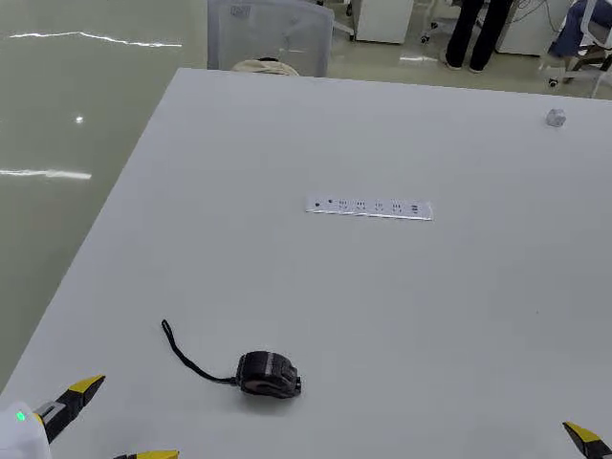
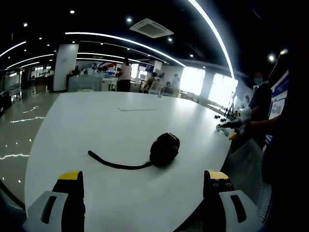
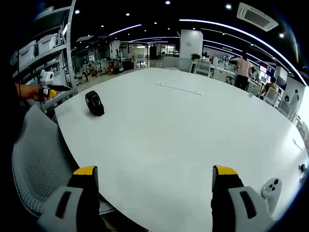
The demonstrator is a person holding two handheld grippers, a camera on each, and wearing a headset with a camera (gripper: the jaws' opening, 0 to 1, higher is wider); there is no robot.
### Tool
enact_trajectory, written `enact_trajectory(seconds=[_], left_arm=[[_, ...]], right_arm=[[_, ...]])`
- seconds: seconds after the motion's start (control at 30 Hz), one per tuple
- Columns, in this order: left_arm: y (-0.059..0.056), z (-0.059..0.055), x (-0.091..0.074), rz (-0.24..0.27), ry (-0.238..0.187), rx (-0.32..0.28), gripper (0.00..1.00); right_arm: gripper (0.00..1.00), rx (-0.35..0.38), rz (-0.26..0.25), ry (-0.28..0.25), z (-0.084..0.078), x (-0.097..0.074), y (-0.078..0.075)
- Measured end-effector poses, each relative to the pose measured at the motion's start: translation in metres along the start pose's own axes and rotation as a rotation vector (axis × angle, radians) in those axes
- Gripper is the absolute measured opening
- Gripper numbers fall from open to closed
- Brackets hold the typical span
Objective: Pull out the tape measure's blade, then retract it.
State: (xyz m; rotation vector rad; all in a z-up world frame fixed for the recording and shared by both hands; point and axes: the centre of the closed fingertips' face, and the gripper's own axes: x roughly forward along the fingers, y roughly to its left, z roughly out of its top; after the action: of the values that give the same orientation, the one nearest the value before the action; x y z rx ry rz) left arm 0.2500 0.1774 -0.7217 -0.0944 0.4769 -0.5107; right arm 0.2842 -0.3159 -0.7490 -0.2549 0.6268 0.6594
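Observation:
A black tape measure (image 1: 270,374) lies on the white table (image 1: 382,296) near its front edge, blade retracted, its black wrist strap (image 1: 186,352) trailing to the left. My left gripper (image 1: 120,421) is at the bottom left, open, a short way left of the strap. In the left gripper view the tape measure (image 2: 164,149) lies ahead between the open jaws of my left gripper (image 2: 144,176), apart from them. My right gripper (image 3: 155,170) is open and holds nothing, with the tape measure (image 3: 94,103) far off to its left. One yellow fingertip (image 1: 583,438) of it shows at the bottom right.
A white power strip (image 1: 369,207) lies mid-table and a small grey object (image 1: 555,118) sits at the far right. A grey chair (image 1: 268,38) stands at the far edge. A mesh chair (image 3: 34,159) is beside the near edge. People stand in the background.

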Motion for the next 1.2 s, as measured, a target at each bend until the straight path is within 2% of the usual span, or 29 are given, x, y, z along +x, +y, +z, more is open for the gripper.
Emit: enact_trajectory(seconds=[0.2, 0.63, 1.2], left_arm=[[0.002, 0.003, 0.0, 0.004, -0.008, -0.001, 1.0], [-0.006, 0.016, 0.003, -0.001, -0.011, 0.015, 1.0], [-0.004, 0.021, 0.004, -0.004, -0.006, 0.025, 1.0]], right_arm=[[1.0, 0.0, 0.006, 0.011, -0.004, 0.001, 0.001], [1.0, -0.019, 0.013, 0.013, 0.0, 0.003, 0.004], [1.0, -0.019, 0.015, 0.037, -0.013, -0.004, 0.005]])
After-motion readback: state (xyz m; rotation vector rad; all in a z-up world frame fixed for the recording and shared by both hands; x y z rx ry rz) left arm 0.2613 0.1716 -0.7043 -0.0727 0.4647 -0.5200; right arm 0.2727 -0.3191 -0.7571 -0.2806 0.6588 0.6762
